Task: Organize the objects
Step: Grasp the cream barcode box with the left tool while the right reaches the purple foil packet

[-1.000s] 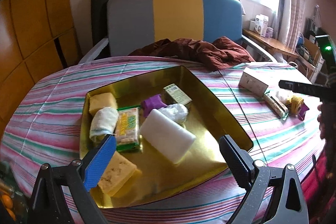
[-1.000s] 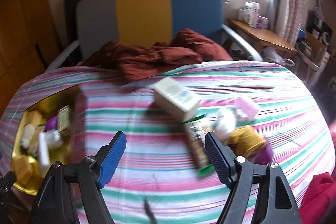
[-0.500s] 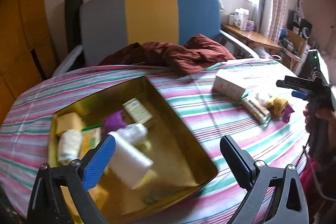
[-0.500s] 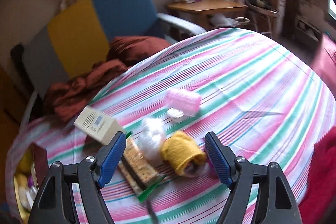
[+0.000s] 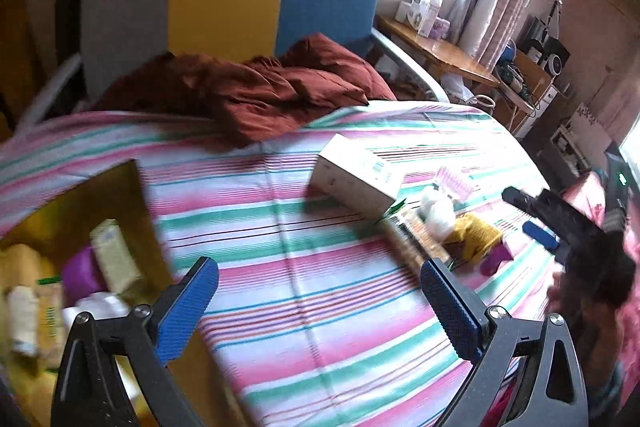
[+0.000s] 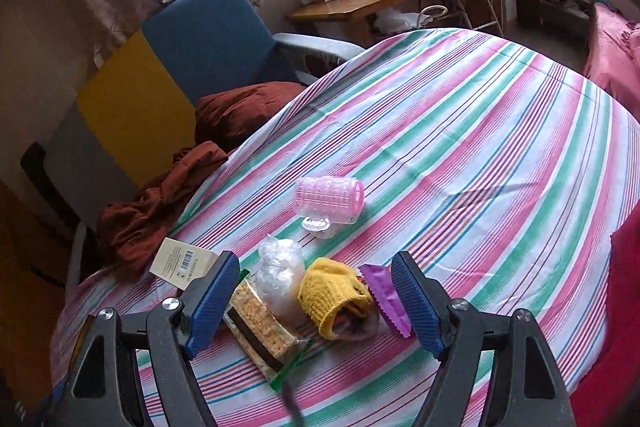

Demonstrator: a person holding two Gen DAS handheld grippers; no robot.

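Right claw (image 6: 314, 301) wide, empty, straddling the yellow sock (image 6: 334, 293); next, close on it; left claw (image 5: 320, 311) wide, idle.

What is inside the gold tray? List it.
In the left wrist view, the gold tray holds a pale carton, a purple item, a green-edged cracker pack and whitish bundles. All is blurred; the left tool and the frame edge hide the rest.

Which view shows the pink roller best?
Right wrist: the pink roller lies whole, sharp and unobstructed on the striped cloth. In the left wrist view it is small, blurred and partly behind the white box.
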